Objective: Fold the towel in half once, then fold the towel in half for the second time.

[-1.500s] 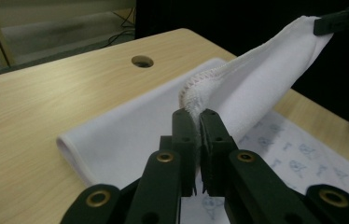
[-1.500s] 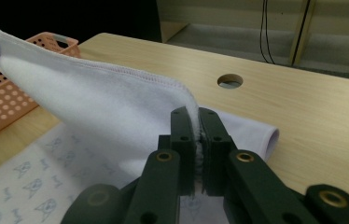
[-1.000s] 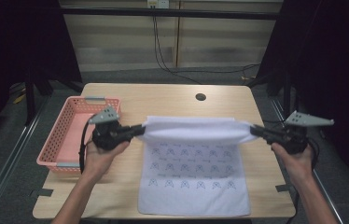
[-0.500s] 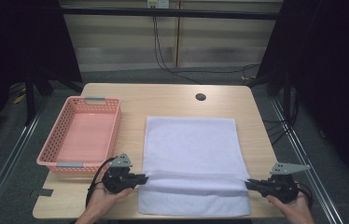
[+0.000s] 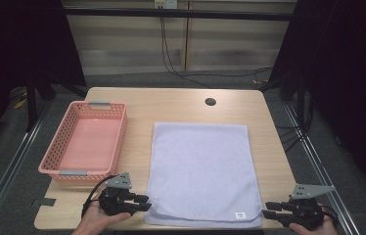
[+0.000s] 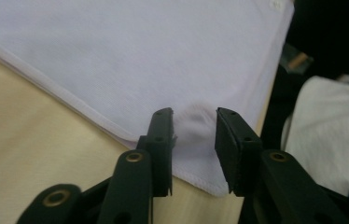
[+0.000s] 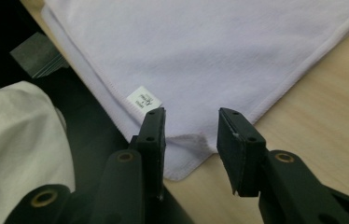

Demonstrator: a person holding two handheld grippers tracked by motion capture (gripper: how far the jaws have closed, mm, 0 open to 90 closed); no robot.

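A pale lilac towel [image 5: 200, 171] lies folded in half on the wooden table [image 5: 181, 103], its doubled edge toward me. My left gripper [image 5: 147, 203] rests at the towel's near left corner, open. In the left gripper view the jaws [image 6: 193, 135] stand apart with a small pucker of towel [image 6: 140, 56] between them. My right gripper [image 5: 264, 211] sits at the near right corner, also open. In the right gripper view its jaws [image 7: 191, 135] straddle the corner of the towel [image 7: 210, 51], beside a small white label [image 7: 143, 99].
A pink plastic basket [image 5: 122, 132] stands on the left of the table, nothing in it. A round cable hole [image 5: 210, 102] lies near the far edge. The person's white clothing [image 6: 331, 121] is just past the near table edge.
Both grippers carried the towel's far edge toward me and laid it on the near edge, folding it in half. Their jaws have opened and let the corners go.
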